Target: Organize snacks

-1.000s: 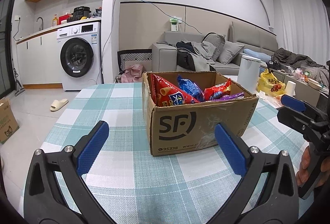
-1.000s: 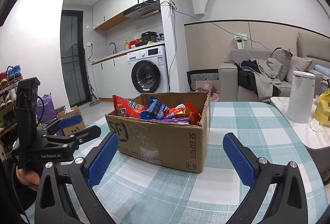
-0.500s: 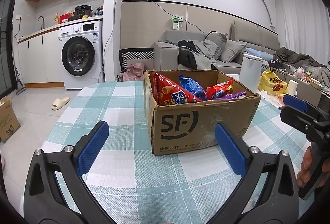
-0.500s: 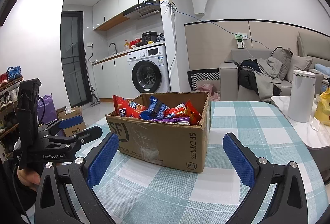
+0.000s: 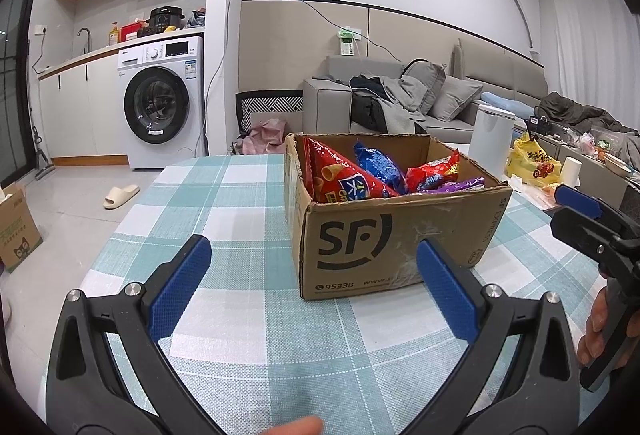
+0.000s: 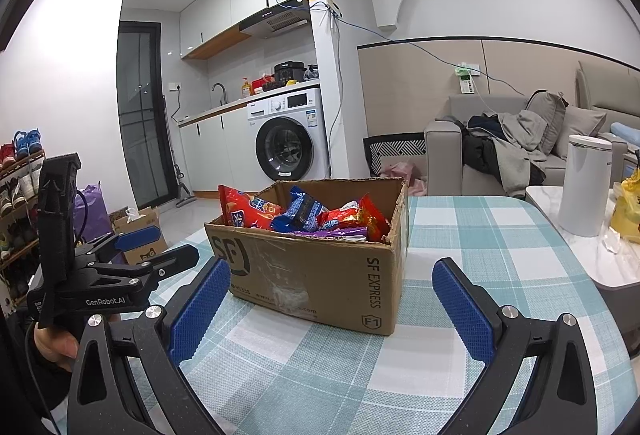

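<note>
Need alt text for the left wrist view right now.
An open cardboard box of snack bags sits on a checked tablecloth, just ahead of the open, empty left hand-held gripper. The right hand-held gripper hovers at the right edge.

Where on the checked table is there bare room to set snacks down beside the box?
Bare cloth lies left of the cardboard box, toward the table edge facing the washing machine, and in front of the box, near both open hand-held grippers. Another strip runs right of the box. The box itself is crowded with snack bags.
</note>
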Demonstrator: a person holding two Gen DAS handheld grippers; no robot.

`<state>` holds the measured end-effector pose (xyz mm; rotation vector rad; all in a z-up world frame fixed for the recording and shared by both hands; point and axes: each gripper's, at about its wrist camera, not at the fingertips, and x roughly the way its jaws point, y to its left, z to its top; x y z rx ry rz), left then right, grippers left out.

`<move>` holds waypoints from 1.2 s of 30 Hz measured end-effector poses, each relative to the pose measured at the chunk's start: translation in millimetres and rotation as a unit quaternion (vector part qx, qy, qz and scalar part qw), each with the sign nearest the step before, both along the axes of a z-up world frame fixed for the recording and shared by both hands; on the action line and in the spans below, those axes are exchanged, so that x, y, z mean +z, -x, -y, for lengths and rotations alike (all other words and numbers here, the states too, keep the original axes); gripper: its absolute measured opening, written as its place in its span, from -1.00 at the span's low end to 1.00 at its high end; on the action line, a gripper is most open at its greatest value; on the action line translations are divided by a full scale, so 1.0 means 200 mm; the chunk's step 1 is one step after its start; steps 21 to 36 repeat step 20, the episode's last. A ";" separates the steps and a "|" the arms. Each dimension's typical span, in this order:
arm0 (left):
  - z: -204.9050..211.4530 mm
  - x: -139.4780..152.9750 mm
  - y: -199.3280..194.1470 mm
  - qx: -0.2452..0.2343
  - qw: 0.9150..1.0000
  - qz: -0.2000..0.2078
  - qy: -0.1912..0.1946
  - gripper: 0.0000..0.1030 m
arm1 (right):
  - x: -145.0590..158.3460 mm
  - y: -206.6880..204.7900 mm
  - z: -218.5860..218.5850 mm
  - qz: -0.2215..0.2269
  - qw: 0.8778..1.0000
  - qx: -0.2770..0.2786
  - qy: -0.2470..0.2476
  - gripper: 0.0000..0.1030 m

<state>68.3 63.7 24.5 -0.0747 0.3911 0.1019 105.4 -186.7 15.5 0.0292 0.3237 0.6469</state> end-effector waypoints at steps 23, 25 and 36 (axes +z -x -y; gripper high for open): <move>-0.04 -0.01 0.00 0.006 1.000 -0.002 0.002 0.98 | -0.01 -0.01 0.00 -0.001 1.000 -0.001 0.003 1.00; -0.04 -0.01 0.00 0.006 1.000 -0.002 0.002 0.98 | -0.01 -0.01 0.00 -0.001 1.000 -0.001 0.003 1.00; -0.04 -0.01 0.00 0.006 1.000 -0.002 0.002 0.98 | -0.01 -0.01 0.00 -0.001 1.000 -0.001 0.003 1.00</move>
